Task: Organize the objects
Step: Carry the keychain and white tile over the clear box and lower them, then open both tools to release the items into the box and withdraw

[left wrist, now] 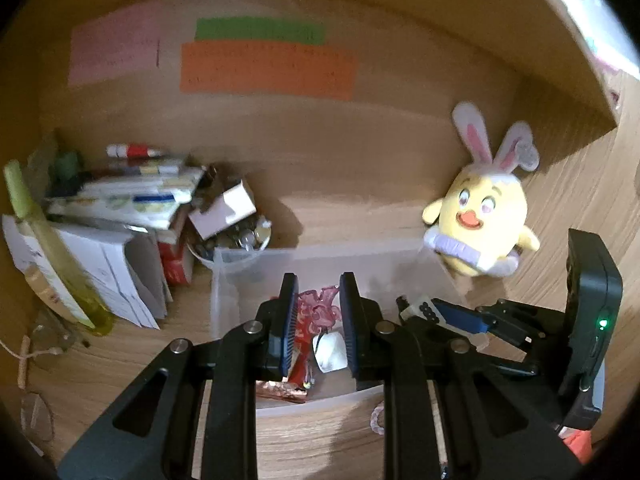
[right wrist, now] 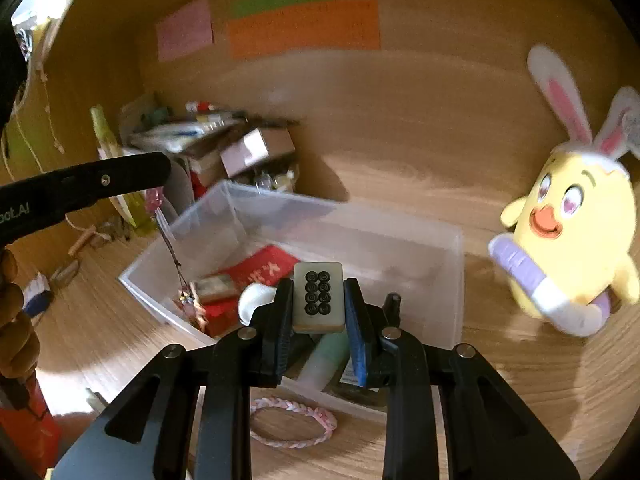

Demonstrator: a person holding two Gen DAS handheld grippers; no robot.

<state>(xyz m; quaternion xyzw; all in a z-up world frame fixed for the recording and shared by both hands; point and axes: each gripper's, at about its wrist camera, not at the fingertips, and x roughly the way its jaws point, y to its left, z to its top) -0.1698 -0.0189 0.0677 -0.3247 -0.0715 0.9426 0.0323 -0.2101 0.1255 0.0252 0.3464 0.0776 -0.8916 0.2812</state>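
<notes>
1. The wood-grain desk (right wrist: 400, 184) spreads under and beyond both sets of fingers, walled in by wooden panels that carry pink, green and orange paper notes (left wrist: 267, 69).
2. A clear rectangular plastic bin (right wrist: 452, 280) stands on the desk directly ahead of and beneath both pairs of fingers. Inside it lie a red packet with pale lettering (right wrist: 262, 268), a white rounded piece (right wrist: 254, 298) and a pale green tube (right wrist: 328, 356).
3. A yellow plush chick with pink-lined rabbit ears (right wrist: 576, 216) sits on the desk, well to the right of the right gripper's fingers.
4. A leaning stack of papers, booklets and small cardboard boxes (left wrist: 120, 208) fills the corner ahead and to the left of the left gripper's fingers.
5. The left gripper (left wrist: 320, 320) hangs over the bin, its fingers close together and pinching a translucent pink charm (left wrist: 320, 308). In the right wrist view the charm's dark cord dangles from the fingers into the bin.
6. The right gripper (right wrist: 319, 312) holds its fingers clamped on a cream mahjong tile with eight black circles (right wrist: 319, 294), above the near side of the bin.
7. A pink-and-white braided bracelet (right wrist: 294, 424) lies on the desk below the right fingers, just outside the bin's near wall.
</notes>
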